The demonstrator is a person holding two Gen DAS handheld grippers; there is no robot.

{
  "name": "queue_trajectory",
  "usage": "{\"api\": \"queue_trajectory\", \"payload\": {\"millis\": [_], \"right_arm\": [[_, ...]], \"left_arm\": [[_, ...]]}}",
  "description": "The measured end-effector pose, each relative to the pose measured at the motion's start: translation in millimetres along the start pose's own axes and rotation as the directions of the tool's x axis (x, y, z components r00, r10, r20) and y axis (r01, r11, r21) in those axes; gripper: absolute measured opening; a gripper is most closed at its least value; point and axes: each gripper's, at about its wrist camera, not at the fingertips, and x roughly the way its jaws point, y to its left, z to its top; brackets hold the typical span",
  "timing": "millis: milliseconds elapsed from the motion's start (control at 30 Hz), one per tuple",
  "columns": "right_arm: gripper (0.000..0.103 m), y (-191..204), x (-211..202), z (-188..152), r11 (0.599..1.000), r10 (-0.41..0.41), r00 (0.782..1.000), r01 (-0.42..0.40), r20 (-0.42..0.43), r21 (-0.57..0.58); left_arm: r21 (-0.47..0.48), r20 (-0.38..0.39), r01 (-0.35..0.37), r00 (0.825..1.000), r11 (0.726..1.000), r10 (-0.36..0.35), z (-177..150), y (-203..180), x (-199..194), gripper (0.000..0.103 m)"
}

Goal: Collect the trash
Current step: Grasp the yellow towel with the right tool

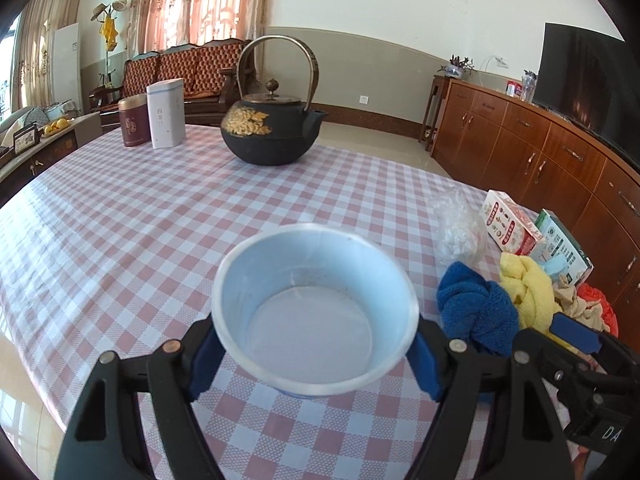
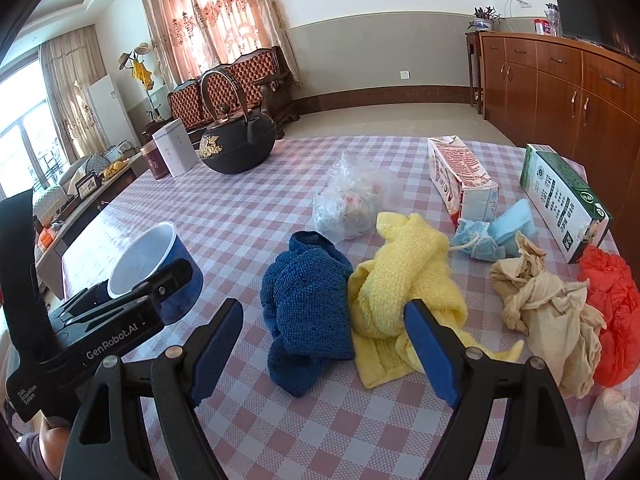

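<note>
Holding a paper cup (image 1: pixel 316 308) by its sides, the left tongs (image 1: pixel 316 360) lift it above the checked table (image 1: pixel 160 220). Right tongs (image 2: pixel 324 344) gape wide over blue cloth (image 2: pixel 308 304).

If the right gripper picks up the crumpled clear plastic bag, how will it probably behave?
The clear plastic bag looks thin and crinkled, so it will probably be very light and collapse between the pads. Its film looks glossy, so it may slip unless pinched at a bunched fold. It lies against the yellow cloth, so lifting it might nudge that cloth slightly.
</note>
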Motion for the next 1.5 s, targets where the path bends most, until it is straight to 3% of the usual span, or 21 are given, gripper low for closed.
{"api": "queue_trajectory", "payload": {"millis": [500,633,900,1033,1233,1500], "right_arm": [[0.084,-35.3,6.1,8.1,0.994,-0.058,0.998,0.057,0.013,0.09],[0.074,-45.7,5.3,9.0,0.99,-0.063,0.998,0.061,0.01,0.124],[0.073,-53.4,16.6,11.2,0.988,-0.081,0.997,0.082,-0.008,0.129],[0.049,-56.6,24.0,13.7,0.987,-0.085,0.996,0.087,-0.026,0.134],[0.022,-54.7,19.5,14.4,0.991,-0.06,0.998,0.06,-0.006,0.118],[0.018,-45.7,-7.9,-2.1,0.997,-0.023,1.0,0.024,-0.011,0.078]], "left_arm": [[0.003,0.012,0.035,0.999,0.999,-0.035,1.6,-3.0,-0.2,0.079],[0.007,0.017,0.04,0.999,0.999,-0.041,2.9,-6.1,-0.2,0.079],[0.012,0.018,0.052,0.998,0.999,-0.052,4.0,-12.1,1.0,0.079],[0.014,0.015,0.054,0.998,0.998,-0.055,4.5,-13.1,2.3,0.079],[0.015,0.017,0.06,0.998,0.998,-0.06,3.9,-16.4,1.1,0.079],[0.018,0.024,0.075,0.997,0.997,-0.075,3.6,-21.9,-4.5,0.079]]}}
